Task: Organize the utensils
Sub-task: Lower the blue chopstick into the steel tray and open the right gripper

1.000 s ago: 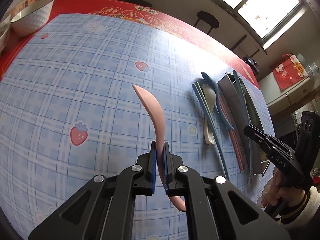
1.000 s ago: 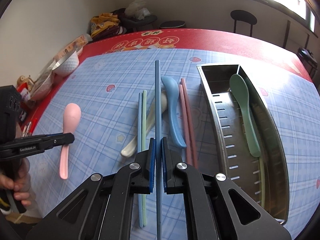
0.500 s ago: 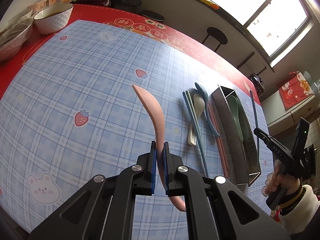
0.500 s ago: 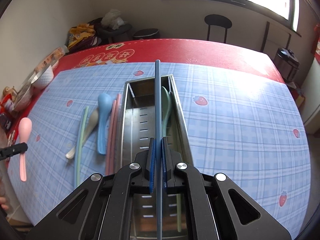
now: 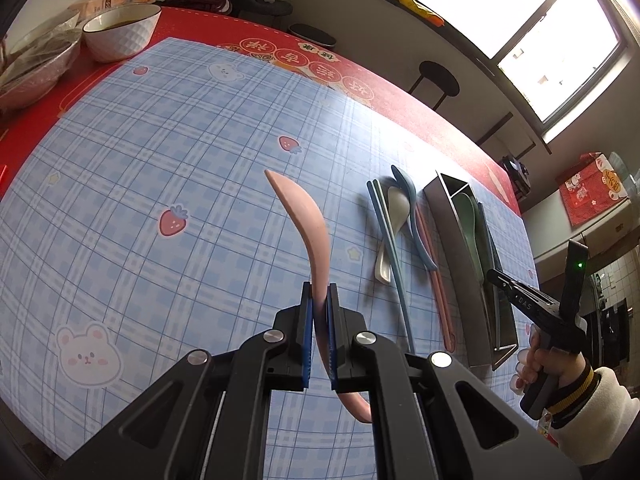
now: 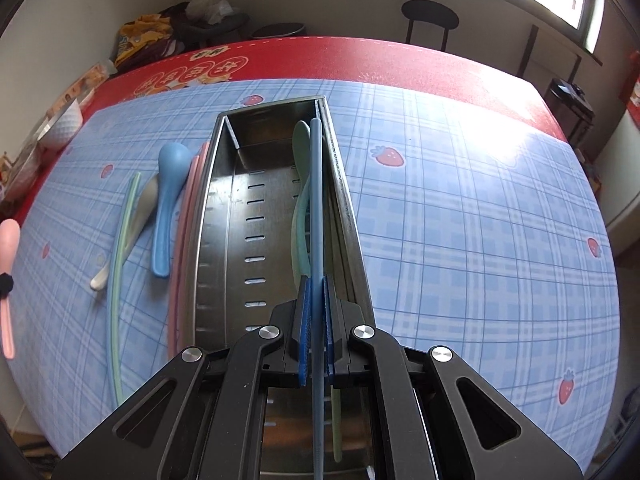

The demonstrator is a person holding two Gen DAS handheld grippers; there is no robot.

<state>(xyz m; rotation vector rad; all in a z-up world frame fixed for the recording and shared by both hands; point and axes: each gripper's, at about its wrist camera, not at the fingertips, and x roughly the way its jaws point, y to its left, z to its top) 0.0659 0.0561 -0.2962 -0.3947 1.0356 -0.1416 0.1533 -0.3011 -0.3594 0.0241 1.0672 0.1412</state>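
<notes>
A pink spoon (image 5: 306, 232) is pinched by its handle in the left tongs (image 5: 319, 300) and held above the tabletop (image 5: 160, 160). A blue chopstick (image 6: 316, 208) is pinched in the right tongs (image 6: 316, 292) over the steel tray (image 6: 224, 208), beside a green spoon (image 6: 300, 160) lying inside. More spoons and chopsticks are laid just left of the tray.
</notes>
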